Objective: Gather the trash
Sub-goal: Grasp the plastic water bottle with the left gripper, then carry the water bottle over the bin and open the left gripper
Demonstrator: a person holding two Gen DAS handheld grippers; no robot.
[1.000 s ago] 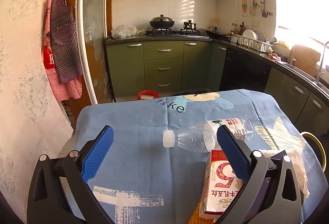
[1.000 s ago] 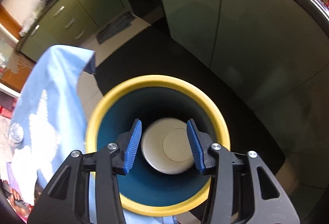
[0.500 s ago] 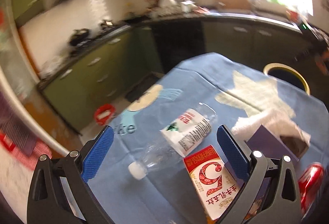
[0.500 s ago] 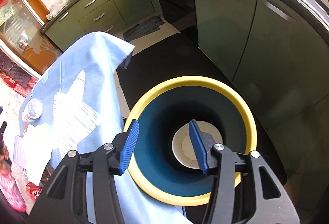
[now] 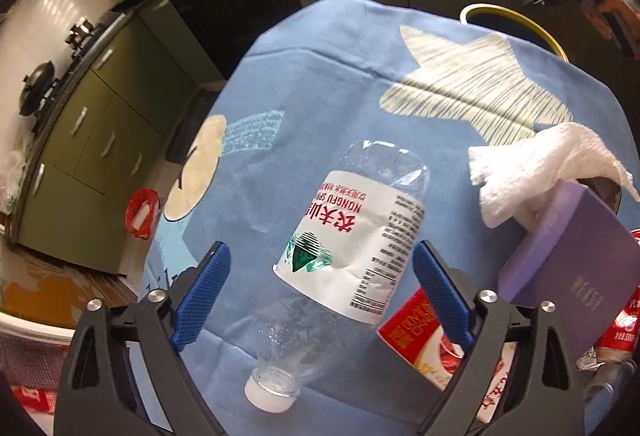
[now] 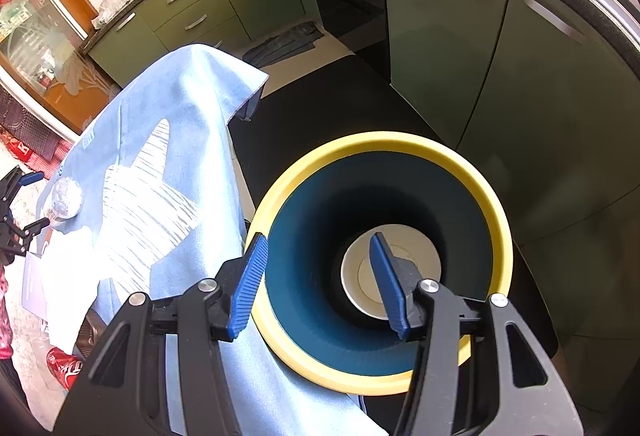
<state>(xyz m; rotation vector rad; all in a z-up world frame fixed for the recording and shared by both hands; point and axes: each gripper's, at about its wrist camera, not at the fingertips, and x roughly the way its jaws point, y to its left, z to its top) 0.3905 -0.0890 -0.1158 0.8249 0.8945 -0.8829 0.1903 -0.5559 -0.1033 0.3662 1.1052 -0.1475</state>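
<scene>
A clear plastic bottle (image 5: pixel 352 236) with a white label lies on the blue tablecloth (image 5: pixel 312 96), cap toward me. My left gripper (image 5: pixel 320 288) is open, its blue fingers on either side of the bottle, not touching. A red carton (image 5: pixel 416 332), a white paper towel (image 5: pixel 532 164), a purple box (image 5: pixel 572 260) and a red can (image 5: pixel 620 324) lie to the right. My right gripper (image 6: pixel 320 284) is open and empty above the yellow-rimmed bin (image 6: pixel 496 220), which holds a white cup or lid (image 6: pixel 360 276). The bin also shows in the left wrist view (image 5: pixel 516 20).
Green kitchen cabinets (image 6: pixel 460 36) stand close behind the bin. The tablecloth (image 6: pixel 160 156) hangs over the table edge next to the bin. A red bag (image 5: pixel 140 212) lies on the floor past the table. A dark mat (image 6: pixel 320 116) covers the floor by the bin.
My left gripper has moved down and forward over the bottle, which now lies between its fingers. My right gripper has drawn back and up from the bin and opened wider.
</scene>
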